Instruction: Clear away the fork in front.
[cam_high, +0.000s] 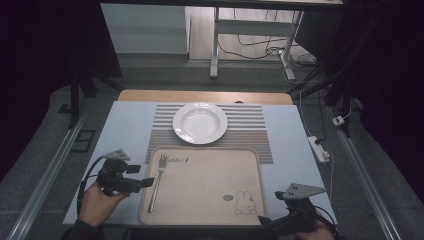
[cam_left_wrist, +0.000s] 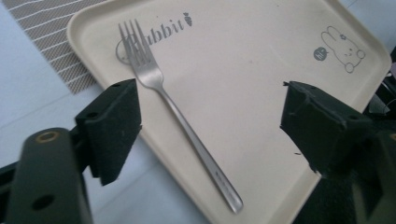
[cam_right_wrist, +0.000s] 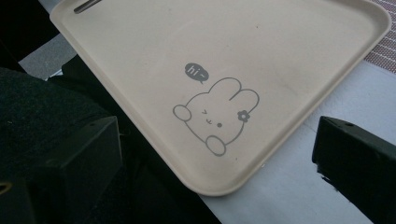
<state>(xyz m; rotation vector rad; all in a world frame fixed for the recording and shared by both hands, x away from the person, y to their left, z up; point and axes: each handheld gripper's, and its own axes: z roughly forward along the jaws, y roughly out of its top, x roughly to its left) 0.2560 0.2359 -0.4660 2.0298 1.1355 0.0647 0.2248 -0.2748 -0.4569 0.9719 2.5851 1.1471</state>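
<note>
A beige tray (cam_high: 210, 185) printed with a rabbit lies at the near middle of the table. On the tray's left side rests a metal fork (cam_high: 157, 182), tines pointing away from me. My left gripper (cam_high: 144, 176) hovers just left of the fork, held by a hand, jaws open and empty. In the left gripper view the fork (cam_left_wrist: 187, 126) lies flat on the tray (cam_left_wrist: 252, 70) below the gap of the gripper (cam_left_wrist: 210, 100). My right gripper (cam_high: 264, 220) is off the tray's near right corner. It stands open (cam_right_wrist: 217, 128) over the rabbit print on the tray (cam_right_wrist: 261, 42).
A white plate (cam_high: 200, 122) sits on a striped placemat (cam_high: 250, 125) beyond the tray. The pale blue table top (cam_high: 125, 130) ends close to both grippers at the front. A white power strip (cam_high: 318, 148) lies on the floor to the right.
</note>
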